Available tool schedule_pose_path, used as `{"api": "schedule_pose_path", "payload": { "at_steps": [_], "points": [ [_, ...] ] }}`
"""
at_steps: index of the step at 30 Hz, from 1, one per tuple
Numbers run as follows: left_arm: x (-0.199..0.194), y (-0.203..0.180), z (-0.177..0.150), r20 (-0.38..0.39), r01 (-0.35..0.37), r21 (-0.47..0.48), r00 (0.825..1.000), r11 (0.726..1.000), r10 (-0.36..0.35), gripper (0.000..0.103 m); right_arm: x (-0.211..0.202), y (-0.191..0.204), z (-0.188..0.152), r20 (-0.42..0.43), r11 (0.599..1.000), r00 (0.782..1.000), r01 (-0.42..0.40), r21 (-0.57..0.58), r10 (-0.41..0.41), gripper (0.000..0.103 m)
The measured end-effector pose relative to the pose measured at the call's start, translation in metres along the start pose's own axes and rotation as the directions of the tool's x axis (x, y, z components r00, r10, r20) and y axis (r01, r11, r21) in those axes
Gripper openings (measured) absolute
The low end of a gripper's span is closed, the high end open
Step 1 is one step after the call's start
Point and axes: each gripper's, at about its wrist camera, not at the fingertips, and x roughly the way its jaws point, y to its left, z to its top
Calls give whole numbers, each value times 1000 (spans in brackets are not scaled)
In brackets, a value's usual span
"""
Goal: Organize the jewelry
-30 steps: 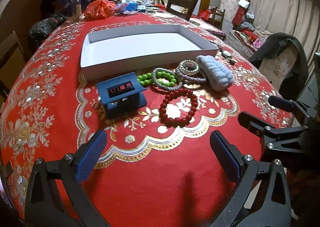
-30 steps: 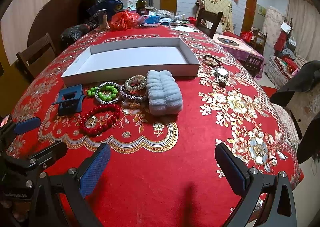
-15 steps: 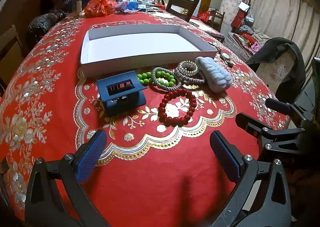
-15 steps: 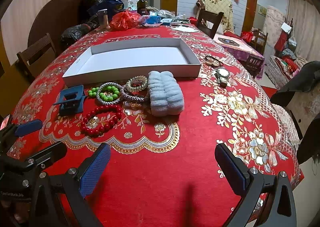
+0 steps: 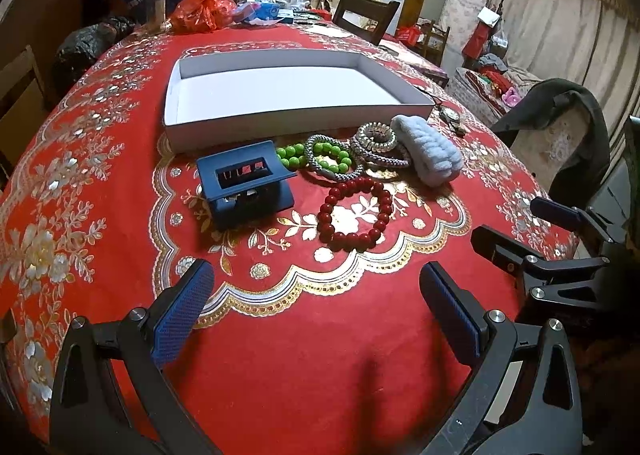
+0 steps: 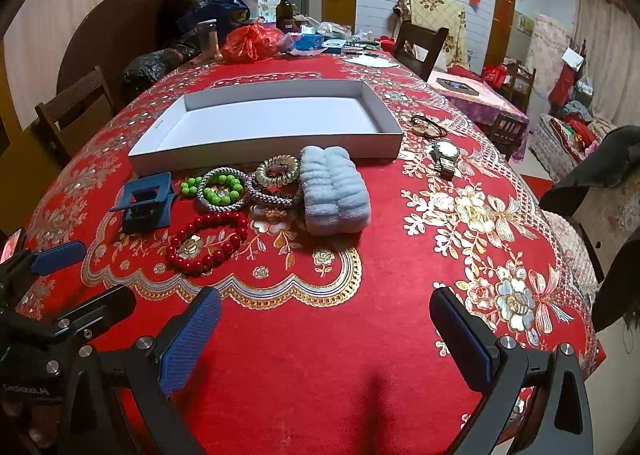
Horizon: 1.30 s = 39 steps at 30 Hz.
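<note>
A shallow white tray (image 5: 280, 123) (image 6: 260, 155) lies empty on the red tablecloth. In front of it lie a blue hair claw (image 5: 244, 185) (image 6: 146, 207), a green bead bracelet (image 5: 294, 157) (image 6: 222, 193), silver bracelets (image 5: 376, 141) (image 6: 278, 171), a red bead bracelet (image 5: 354, 215) (image 6: 206, 241) and a pale blue fluffy scrunchie (image 5: 428, 155) (image 6: 334, 189). A wristwatch (image 6: 446, 157) and black hair ties (image 6: 430, 125) lie right of the tray. My left gripper (image 5: 316, 311) is open and empty, short of the red bracelet. My right gripper (image 6: 326, 331) is open and empty, short of the scrunchie.
Bags, a bottle and boxes (image 6: 256, 39) crowd the table's far end. Wooden chairs (image 6: 420, 47) stand around the table. A chair with a dark jacket (image 5: 560, 127) stands at the right. The right gripper shows at the right in the left wrist view (image 5: 560, 247).
Both grippers have crept slightly forward toward the jewelry. Nothing on the table has moved, and both stay open.
</note>
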Motion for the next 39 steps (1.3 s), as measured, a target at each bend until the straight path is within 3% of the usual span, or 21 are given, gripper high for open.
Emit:
{"api": "schedule_pose_path", "payload": {
  "at_steps": [39],
  "points": [
    [9, 0, -4, -20, -3, -5, 1000, 1000, 3, 103, 4, -7, -5, -1, 1000, 1000, -11, 25, 11, 103]
  ]
}}
